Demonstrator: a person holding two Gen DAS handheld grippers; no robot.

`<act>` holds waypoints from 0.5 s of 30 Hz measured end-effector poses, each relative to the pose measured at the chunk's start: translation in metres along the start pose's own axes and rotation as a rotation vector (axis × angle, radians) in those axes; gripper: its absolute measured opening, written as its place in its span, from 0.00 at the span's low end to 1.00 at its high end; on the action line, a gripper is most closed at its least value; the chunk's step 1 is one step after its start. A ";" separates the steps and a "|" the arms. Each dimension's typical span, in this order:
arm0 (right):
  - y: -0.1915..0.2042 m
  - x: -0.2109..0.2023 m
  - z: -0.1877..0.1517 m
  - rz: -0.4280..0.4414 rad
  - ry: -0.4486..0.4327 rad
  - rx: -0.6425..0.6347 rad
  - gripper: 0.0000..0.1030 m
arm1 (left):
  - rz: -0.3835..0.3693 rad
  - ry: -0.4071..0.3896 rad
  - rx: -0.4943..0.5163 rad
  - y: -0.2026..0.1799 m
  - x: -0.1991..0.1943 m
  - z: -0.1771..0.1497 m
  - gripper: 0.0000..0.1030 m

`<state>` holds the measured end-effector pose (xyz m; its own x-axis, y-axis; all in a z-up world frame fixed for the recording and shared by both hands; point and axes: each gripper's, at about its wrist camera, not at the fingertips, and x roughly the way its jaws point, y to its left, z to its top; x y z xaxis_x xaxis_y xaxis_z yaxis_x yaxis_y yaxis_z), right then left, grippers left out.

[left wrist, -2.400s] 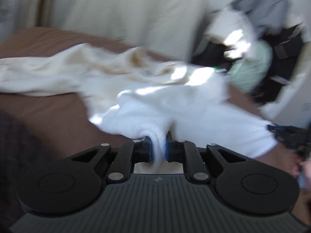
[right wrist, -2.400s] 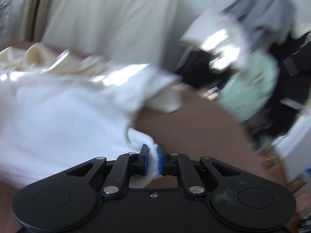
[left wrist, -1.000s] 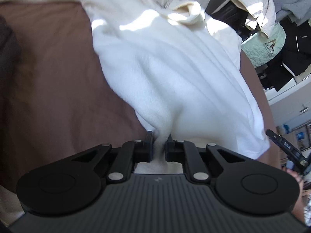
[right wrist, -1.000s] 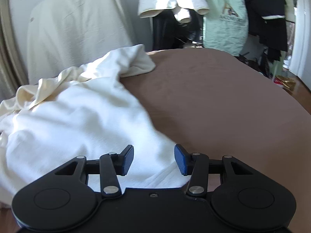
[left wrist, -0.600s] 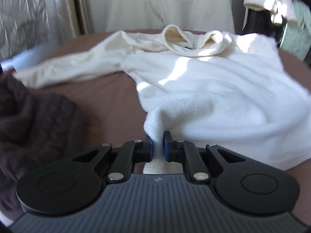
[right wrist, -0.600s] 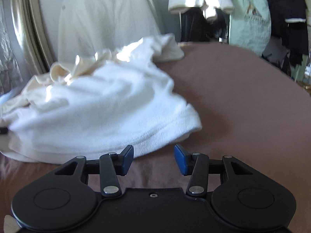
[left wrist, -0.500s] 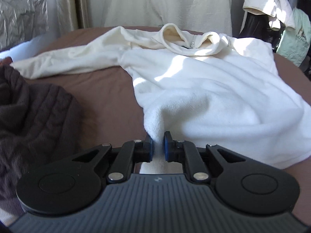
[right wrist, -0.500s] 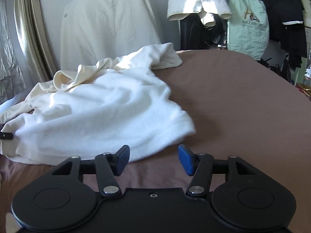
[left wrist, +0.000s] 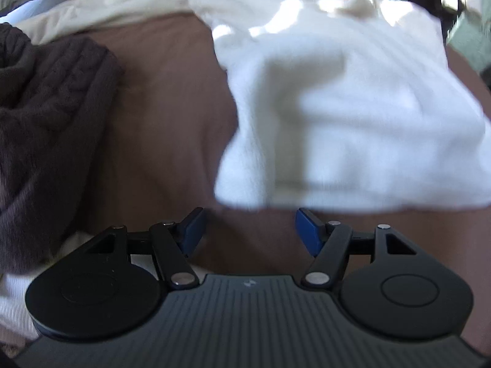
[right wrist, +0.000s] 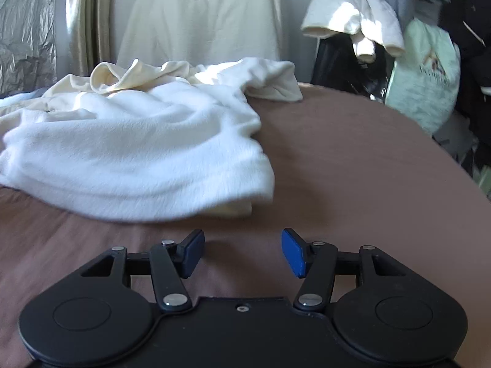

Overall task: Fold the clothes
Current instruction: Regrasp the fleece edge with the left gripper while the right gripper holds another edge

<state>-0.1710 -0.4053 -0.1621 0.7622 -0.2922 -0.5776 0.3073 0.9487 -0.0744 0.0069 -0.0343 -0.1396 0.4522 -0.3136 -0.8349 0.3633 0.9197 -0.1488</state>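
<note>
Left gripper: your jaws stand wide apart, blue pads showing, nothing between them. It sits low over the brown bed cover, fingers aimed at the near hem of the white fleece top, which lies just ahead and apart from the pads (view is motion-blurred, so fine detail is unreadable).

Right gripper: released too, jaws spread, holding nothing. You have it level and close above the brown bed cover, pointing toward the far wall, with the white fleece top ahead and to the left, clear of the fingers.

Garment position: it lies on the cover in a loose heap, hem edge nearest you, collar end away toward the wall; long axis runs roughly away from the grippers. A cream sleeve trails off at the far side.

Dark brown knit sits left of the left gripper, apart from the white top.
</note>
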 end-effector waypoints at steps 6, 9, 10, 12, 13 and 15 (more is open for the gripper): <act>-0.007 0.027 0.051 0.118 -0.084 0.117 0.10 | -0.095 -0.110 -0.095 0.015 -0.007 0.013 0.12; -0.020 0.023 0.082 0.180 -0.134 0.277 0.10 | -0.171 -0.158 -0.168 0.025 -0.017 0.014 0.12; -0.023 0.019 0.088 0.186 -0.151 0.310 0.10 | -0.196 -0.174 -0.192 0.029 -0.020 0.014 0.12; -0.028 0.009 0.100 0.195 -0.183 0.369 0.10 | -0.249 -0.207 -0.237 0.034 -0.027 0.015 0.12; -0.028 0.003 0.103 0.186 -0.194 0.375 0.09 | -0.277 -0.223 -0.250 0.035 -0.031 0.016 0.12; -0.026 -0.011 0.105 0.155 -0.216 0.366 0.09 | -0.293 -0.257 -0.250 0.036 -0.040 0.015 0.12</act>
<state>-0.1276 -0.4399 -0.0681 0.9048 -0.2051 -0.3731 0.3314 0.8894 0.3148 0.0143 0.0076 -0.1040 0.5589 -0.5882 -0.5845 0.3123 0.8023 -0.5087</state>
